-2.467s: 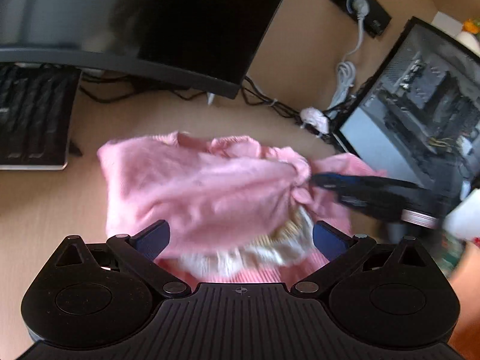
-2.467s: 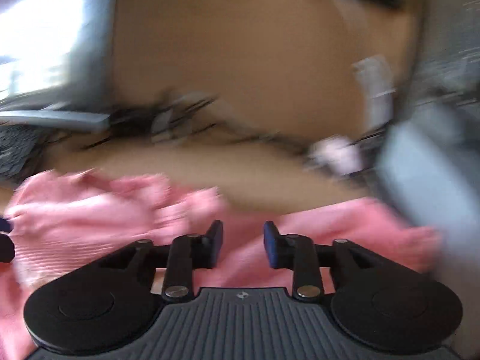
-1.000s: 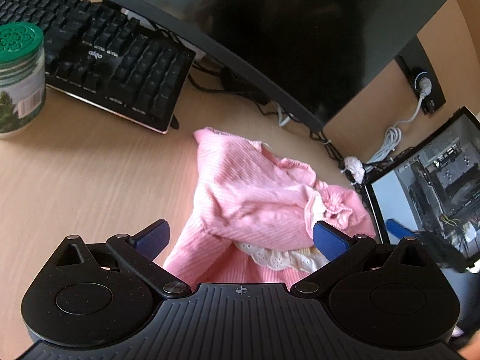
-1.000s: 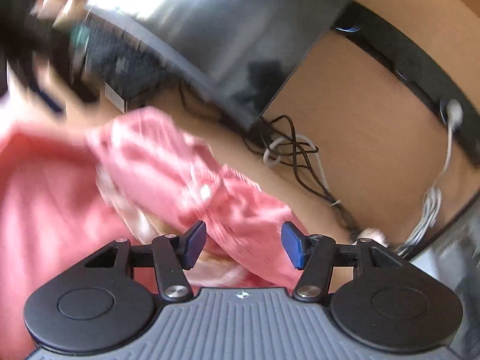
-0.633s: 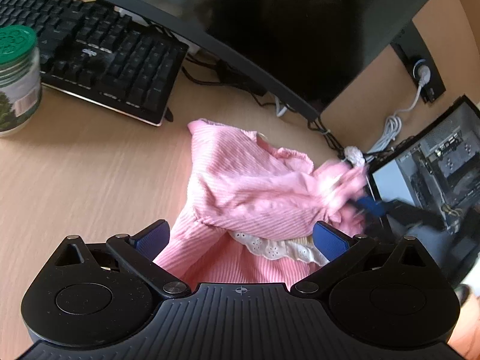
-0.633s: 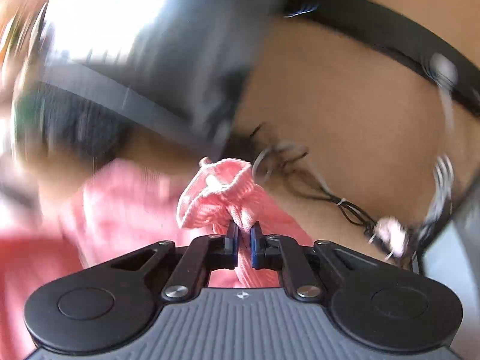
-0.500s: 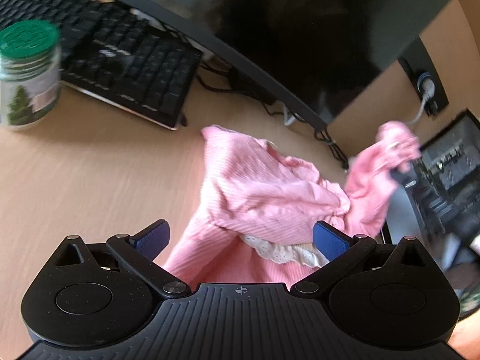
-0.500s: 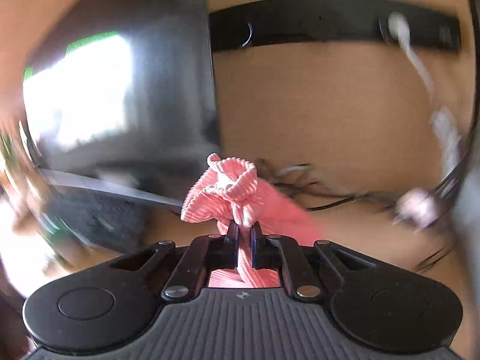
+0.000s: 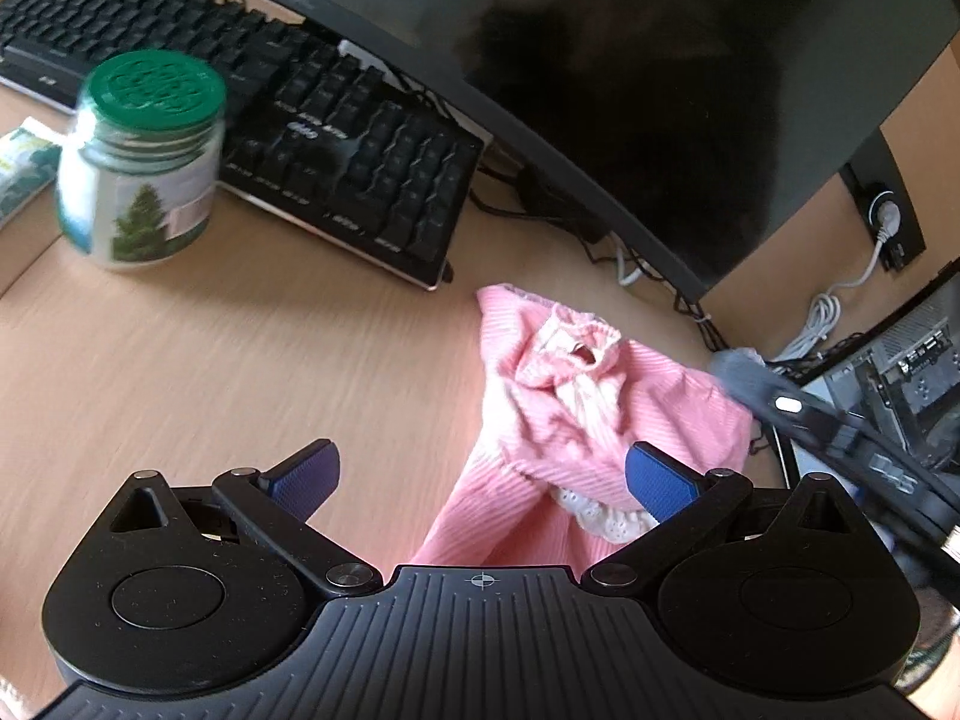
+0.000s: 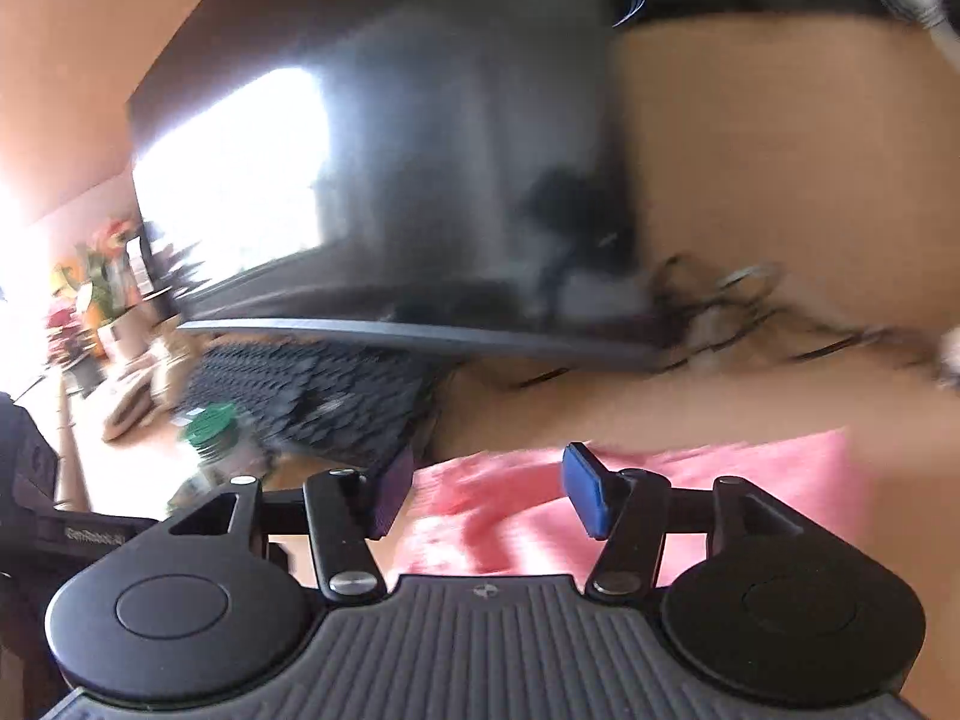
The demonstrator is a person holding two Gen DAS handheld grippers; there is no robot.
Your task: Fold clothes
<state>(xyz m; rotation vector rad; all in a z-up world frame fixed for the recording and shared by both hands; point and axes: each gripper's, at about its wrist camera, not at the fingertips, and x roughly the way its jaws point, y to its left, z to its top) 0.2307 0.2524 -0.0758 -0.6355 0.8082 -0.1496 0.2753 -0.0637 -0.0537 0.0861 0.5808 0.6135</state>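
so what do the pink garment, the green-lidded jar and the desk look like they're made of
Pink garment: soft ribbed knit, probably cotton, matte, with a cream lace trim.
Jar: see-through body, glass or clear plastic; the paper-looking label shows a tree. Its green lid looks like moulded plastic with a raised pattern.
Desk: pale wood grain, likely laminate.

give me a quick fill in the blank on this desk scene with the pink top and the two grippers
1. The pink ribbed garment lies on the wooden ____.
2. The glass jar beside the black keyboard has a ____ lid.
3. The left gripper has its jaws ____.
4. The right gripper grips ____ between its blue pads.

Missing words: desk; green; open; nothing
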